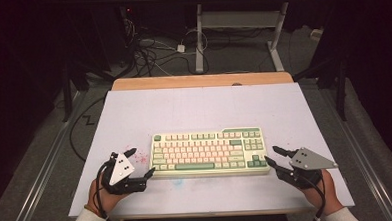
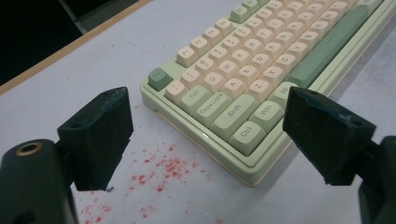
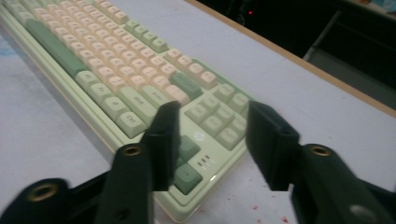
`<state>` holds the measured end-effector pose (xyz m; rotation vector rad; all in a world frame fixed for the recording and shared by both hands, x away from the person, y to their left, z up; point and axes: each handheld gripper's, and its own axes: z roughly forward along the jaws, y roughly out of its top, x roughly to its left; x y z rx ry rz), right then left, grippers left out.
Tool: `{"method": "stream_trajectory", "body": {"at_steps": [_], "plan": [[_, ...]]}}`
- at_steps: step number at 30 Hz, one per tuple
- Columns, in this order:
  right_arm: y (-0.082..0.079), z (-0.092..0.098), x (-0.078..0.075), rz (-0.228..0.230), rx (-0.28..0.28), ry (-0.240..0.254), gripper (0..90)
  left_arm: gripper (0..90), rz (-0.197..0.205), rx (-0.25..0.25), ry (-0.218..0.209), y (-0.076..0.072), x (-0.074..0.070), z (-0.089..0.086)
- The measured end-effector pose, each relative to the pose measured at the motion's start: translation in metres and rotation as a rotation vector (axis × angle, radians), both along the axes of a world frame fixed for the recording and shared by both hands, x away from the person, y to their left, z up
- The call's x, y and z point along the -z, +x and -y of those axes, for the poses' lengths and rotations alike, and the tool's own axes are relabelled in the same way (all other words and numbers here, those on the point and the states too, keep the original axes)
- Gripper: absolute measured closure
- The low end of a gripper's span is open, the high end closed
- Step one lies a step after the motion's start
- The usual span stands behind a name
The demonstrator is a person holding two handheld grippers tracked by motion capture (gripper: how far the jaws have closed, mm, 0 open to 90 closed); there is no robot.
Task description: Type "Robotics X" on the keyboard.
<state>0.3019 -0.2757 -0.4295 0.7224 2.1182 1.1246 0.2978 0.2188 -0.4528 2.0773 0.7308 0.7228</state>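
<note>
Starting at the counter's [image 1: 134, 113] near-left part, your left gripper [image 1: 142, 163] sits released, jaws wide, just off the left end of the keyboard [image 1: 208, 151]; one jaw hangs over red specks [image 2: 163, 170] on the counter, the other beside the near-left corner keys. The keyboard lies toward the counter's near edge, midway across. At its right end, your right gripper [image 1: 273, 154] is unclenched with nothing clamped, jaws over the near-right corner.
</note>
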Motion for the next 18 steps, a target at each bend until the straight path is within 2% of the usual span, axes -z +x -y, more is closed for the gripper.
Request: {"method": "stream_trajectory", "body": {"at_steps": [3,7,16,18], "plan": [[0.005,-0.005,0.000,-0.034,-0.011,-0.011,76.9,15.1,-0.001,0.003,0.003,0.000,0.000,0.002],[0.010,-0.011,0.001,-0.064,-0.023,-0.018,89.3,15.8,-0.007,0.004,0.008,0.001,0.000,0.003],[0.018,-0.024,0.000,-0.080,-0.045,-0.036,90.0,15.8,-0.021,0.016,-0.021,0.012,-0.005,0.010],[0.020,-0.030,0.000,-0.086,-0.054,-0.042,90.0,15.8,-0.028,0.011,-0.008,0.014,-0.006,0.014]]}}
